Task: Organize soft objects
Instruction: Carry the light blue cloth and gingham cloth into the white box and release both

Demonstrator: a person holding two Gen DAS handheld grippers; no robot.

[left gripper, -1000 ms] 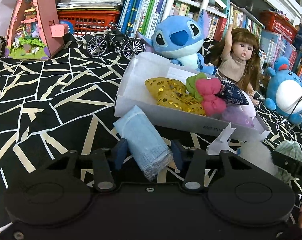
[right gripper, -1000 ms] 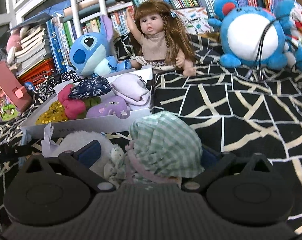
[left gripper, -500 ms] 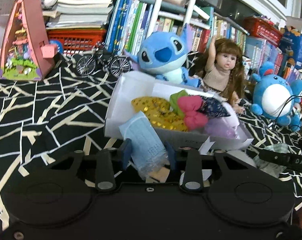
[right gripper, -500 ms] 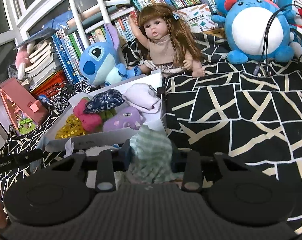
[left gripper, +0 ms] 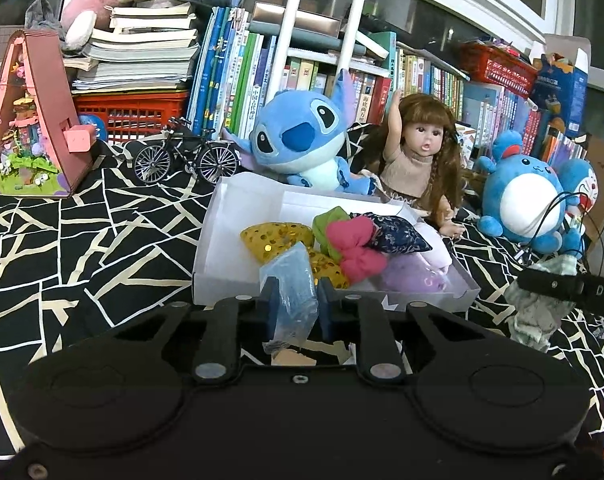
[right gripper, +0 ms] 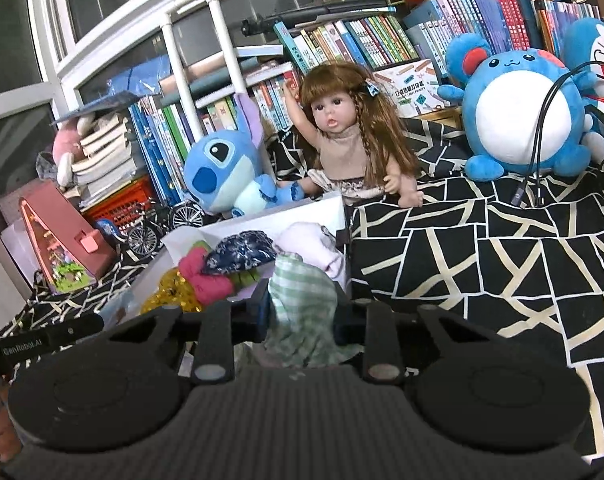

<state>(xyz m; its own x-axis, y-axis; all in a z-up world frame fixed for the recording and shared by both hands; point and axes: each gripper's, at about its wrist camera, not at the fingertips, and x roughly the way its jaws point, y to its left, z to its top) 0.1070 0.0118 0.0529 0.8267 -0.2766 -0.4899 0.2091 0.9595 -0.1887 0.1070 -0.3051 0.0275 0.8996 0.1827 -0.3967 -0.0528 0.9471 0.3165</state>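
My left gripper (left gripper: 297, 300) is closing its jaws, and the pads press on a pale blue plastic-wrapped packet (left gripper: 290, 276) held just in front of the white box (left gripper: 230, 216). In the box lie a gold sequin bow (left gripper: 274, 236), a pink bow (left gripper: 353, 248), a navy patterned pouch (left gripper: 397, 234) and a lilac plush (left gripper: 413, 280). My right gripper (right gripper: 302, 304) is shut on a green checked cloth (right gripper: 302, 284), raised at the box's (right gripper: 262, 224) near right corner. From the left wrist view that cloth (left gripper: 537, 312) hangs below the right gripper (left gripper: 549, 286).
Behind the box sit a blue Stitch plush (left gripper: 302, 140) and a doll (left gripper: 417, 160); a round blue plush (left gripper: 521, 200) with a black cable sits to the right. A model bicycle (left gripper: 186, 156) and a pink toy house (left gripper: 34, 120) stand far left, before book rows.
Both grippers have shut on their items and lifted them off the black patterned cover, toward the box. The checked cloth is squeezed from a wide bundle into a narrow one.
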